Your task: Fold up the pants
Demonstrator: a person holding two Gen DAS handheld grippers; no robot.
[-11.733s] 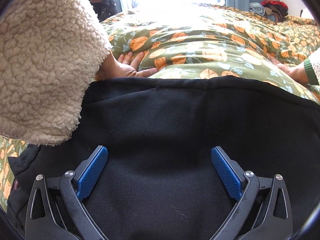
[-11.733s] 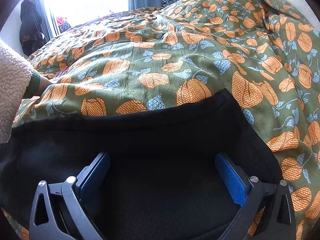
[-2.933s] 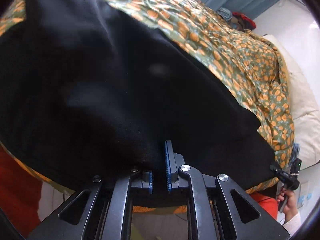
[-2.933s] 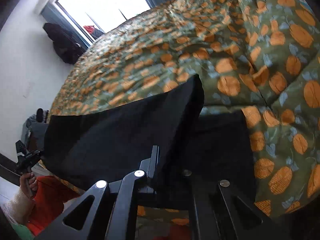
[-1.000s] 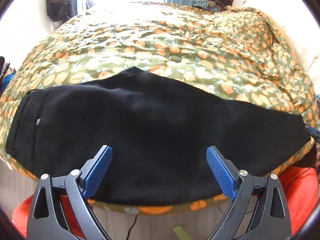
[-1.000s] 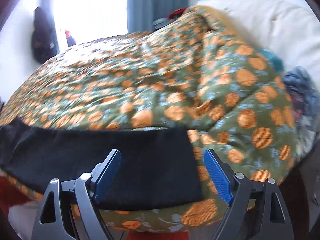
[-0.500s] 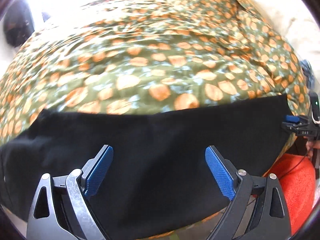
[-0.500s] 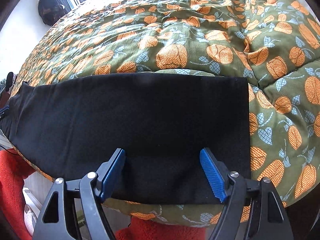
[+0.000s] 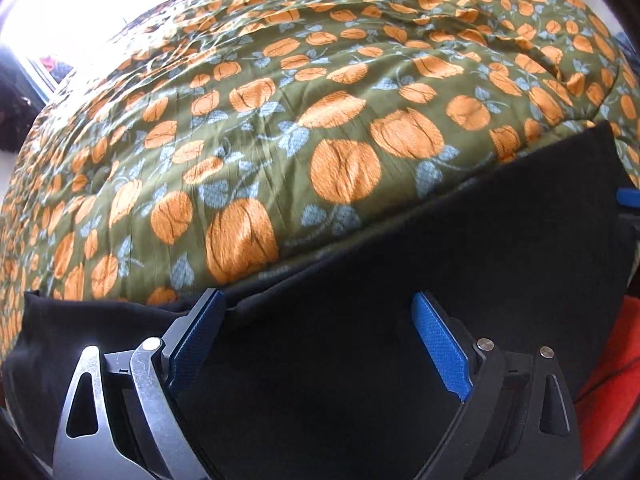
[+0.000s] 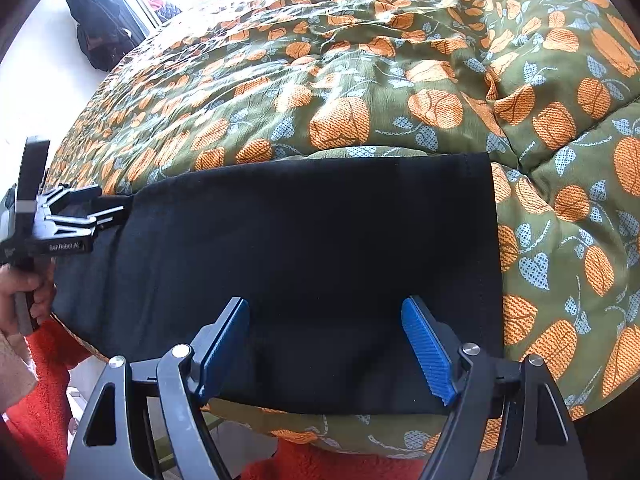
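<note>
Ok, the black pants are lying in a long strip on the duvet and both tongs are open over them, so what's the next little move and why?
Probably lower the right tongs onto the pants' squared end beside the bare duvet and close on it. The strip lies flat, both tongs gape with nothing pinched, and the left tongs already hover over the opposite end, so that end can be carried across for the next fold.

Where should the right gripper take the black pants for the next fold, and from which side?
Probably at the straight stitched end edge of the black pants, near the corner closest to the bed's edge. The pants lie flat on the quilt, so that free edge is the one a pad can slide under. The right gripper hovers open just above; come in low from the right.
</note>
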